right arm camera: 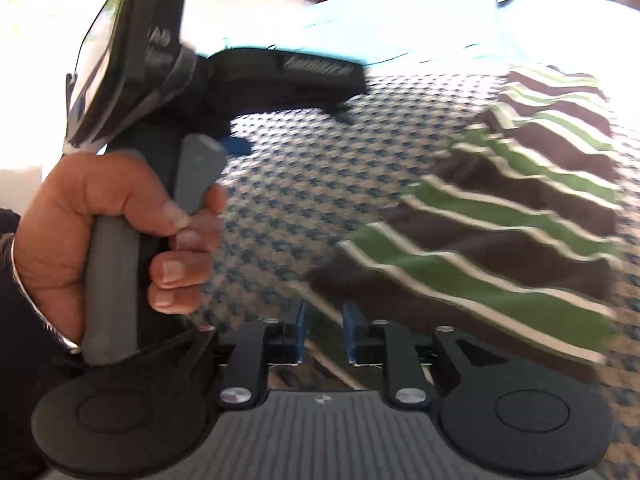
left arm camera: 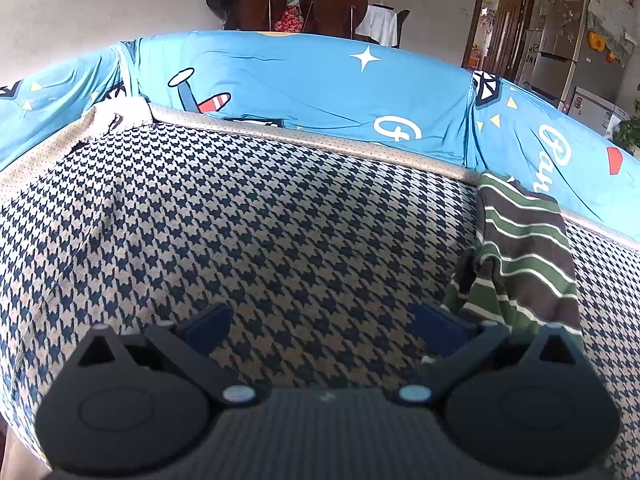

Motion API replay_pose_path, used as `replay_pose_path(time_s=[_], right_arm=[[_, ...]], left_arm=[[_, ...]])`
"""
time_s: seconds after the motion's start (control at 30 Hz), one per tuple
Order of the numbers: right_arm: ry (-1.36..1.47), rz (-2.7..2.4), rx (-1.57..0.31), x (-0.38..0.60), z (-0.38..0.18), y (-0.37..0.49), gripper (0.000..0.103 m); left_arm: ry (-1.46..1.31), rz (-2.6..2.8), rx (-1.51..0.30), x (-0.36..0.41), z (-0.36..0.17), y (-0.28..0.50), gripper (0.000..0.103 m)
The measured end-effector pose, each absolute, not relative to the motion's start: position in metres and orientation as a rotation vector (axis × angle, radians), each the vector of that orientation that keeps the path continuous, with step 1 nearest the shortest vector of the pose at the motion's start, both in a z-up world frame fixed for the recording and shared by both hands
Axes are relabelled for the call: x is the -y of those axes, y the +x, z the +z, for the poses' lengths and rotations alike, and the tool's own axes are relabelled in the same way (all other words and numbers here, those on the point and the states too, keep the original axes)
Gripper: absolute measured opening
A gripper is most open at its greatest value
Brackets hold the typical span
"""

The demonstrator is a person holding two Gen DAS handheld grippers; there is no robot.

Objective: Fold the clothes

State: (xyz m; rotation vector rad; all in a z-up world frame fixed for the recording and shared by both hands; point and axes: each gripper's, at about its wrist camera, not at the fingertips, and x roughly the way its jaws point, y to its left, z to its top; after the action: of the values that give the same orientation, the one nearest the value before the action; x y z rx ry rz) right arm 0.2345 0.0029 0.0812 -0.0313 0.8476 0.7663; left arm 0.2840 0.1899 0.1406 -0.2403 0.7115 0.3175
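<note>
On the houndstooth sofa seat (left arm camera: 280, 220), right-hand part: striped garment (left arm camera: 524, 248), green/brown bands with thin white lines, lying crumpled, not flat. Its far end reaches the seat's back edge, touching the grey dotted trim (left arm camera: 320, 140) below the blue printed cover (left arm camera: 320, 80). Near end bunches up just beside the left gripper's right finger.

Left gripper (left arm camera: 320, 324): jaws spread wide, blue pads (left arm camera: 208, 324) well apart, nothing between them. Sits over bare seat fabric left of the garment; right pad is next to the garment's folds, can't tell if it touches.

Right gripper (right arm camera: 324, 332): jaws close together, narrow gap between the blue pads (right arm camera: 299, 332). Garment edge (right arm camera: 480, 216) runs into that gap; looks pinched, but the right wrist view is motion-blurred, so contact isn't certain. Garment fans out up and to the right of the fingers across the seat.

Same view, left side: the person's left hand (right arm camera: 120, 224) wrapped around the other gripper's grey handle (right arm camera: 112, 280), fingers on the trigger lever, dark sleeve at the wrist.

Background in the left wrist view: two brown chair backs (left arm camera: 300, 4) behind the sofa, a doorway (left arm camera: 504, 24), a fridge (left arm camera: 568, 48) covered in stickers at right.
</note>
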Motion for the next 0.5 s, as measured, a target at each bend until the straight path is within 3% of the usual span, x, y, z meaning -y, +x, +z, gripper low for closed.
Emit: replay_pose_path(time_s=[0.5], right_arm=[[0.141,0.416,-0.927,0.115,0.079,0.242,0.035]], left_arm=[[-0.127,0.209,-0.789,-0.152,0.118,0.288,0.103]])
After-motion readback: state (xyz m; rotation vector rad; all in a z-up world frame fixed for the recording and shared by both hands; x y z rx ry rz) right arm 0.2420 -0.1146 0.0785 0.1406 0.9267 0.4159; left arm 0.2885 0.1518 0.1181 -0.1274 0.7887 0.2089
